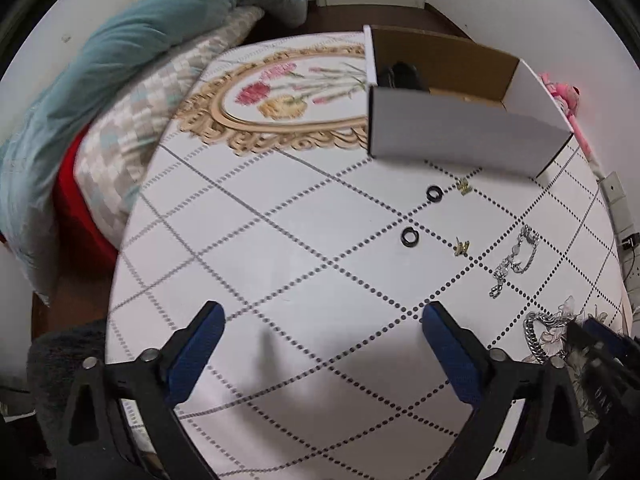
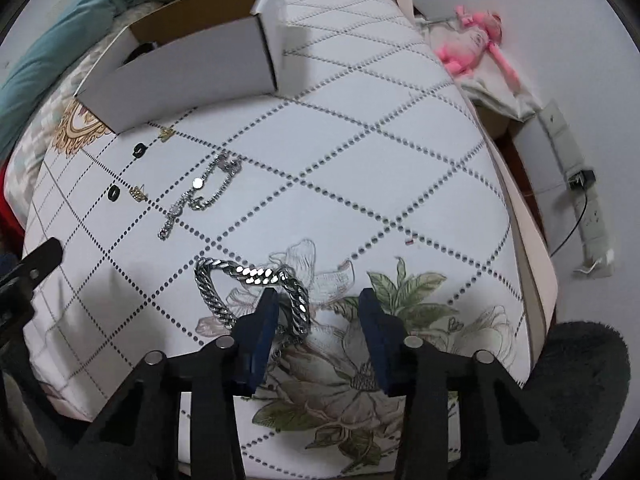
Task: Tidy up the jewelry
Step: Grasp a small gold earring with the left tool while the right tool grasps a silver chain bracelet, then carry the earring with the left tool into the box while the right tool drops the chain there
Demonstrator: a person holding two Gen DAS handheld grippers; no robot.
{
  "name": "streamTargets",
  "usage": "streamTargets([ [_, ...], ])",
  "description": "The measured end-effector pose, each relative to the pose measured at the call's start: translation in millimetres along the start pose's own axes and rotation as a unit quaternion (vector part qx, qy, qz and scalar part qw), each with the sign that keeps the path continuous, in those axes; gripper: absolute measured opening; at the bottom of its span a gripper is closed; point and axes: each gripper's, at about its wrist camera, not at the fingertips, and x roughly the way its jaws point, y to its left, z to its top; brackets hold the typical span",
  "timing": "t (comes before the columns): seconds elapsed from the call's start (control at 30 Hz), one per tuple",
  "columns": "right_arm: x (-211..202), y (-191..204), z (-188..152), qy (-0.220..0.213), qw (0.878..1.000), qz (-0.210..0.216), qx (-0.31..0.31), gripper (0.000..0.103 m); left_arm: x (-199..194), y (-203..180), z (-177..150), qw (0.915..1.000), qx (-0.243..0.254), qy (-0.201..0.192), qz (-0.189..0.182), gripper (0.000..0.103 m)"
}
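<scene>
A white cardboard box (image 1: 460, 132), open at the top, stands on the patterned table (image 1: 280, 240); it also shows in the right wrist view (image 2: 180, 68). Before it lie two black rings (image 1: 433, 193) (image 1: 409, 236), two gold earrings (image 1: 464, 186) (image 1: 461, 248) and a thin silver chain (image 1: 514, 260) (image 2: 200, 192). A thick silver chain (image 2: 252, 284) lies by my right gripper (image 2: 318, 298), which is open with its left finger over the chain. My left gripper (image 1: 320, 312) is open and empty above the table.
Teal and checked bedding (image 1: 120, 100) lies left of the table. A pink toy (image 2: 476, 48) and a power strip (image 2: 576, 192) are at the right by the wall. A dark rug (image 2: 588, 380) is at the lower right.
</scene>
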Motion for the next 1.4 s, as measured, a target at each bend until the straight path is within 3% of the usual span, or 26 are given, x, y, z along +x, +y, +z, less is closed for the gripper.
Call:
streamTargets([
  [0.03,-1,1,1,-0.007,1.0,-0.003,-0.001,0.008,3,-1,1,1.0,0.001,0.002,-0.002,0.091],
  [0.1,0,-3,4,-0.019,1.0,0.004,0.01,0.008,10,-2,3,0.9999,0.002,0.006,-0.011,0.085],
  [0.3,2,-19,19,-0.042,0.998,0.001,0.036,0.008,17,-25,11,0.9987,0.018,-0.005,-0.047,0.083],
  [0.37,3,-23,22,-0.046,0.998,0.006,0.042,0.008,20,-33,13,0.9983,0.024,-0.004,-0.053,0.075],
  [0.6,6,-29,27,-0.048,0.998,0.009,0.041,0.008,29,-56,20,0.9974,0.035,-0.005,-0.063,0.063],
  [0.7,7,-30,28,-0.048,0.998,0.008,0.04,0.008,26,-65,21,0.9965,0.048,-0.016,-0.067,0.047],
  [0.77,9,-32,31,-0.048,0.998,0.006,0.04,0.008,22,-72,22,0.9953,0.06,-0.021,-0.073,0.025],
  [0.87,9,-31,31,-0.047,0.998,0.006,0.04,0.008,23,-77,25,0.994,0.073,-0.024,-0.077,0.006],
  [1.13,3,-40,34,-0.039,0.997,0.032,0.057,0.008,17,-72,21,0.9928,0.071,-0.022,-0.094,0.006],
  [1.4,-47,-33,49,-0.059,0.99,0.119,0.053,0.008,-32,-55,31,0.9874,0.05,-0.039,-0.145,0.006],
])
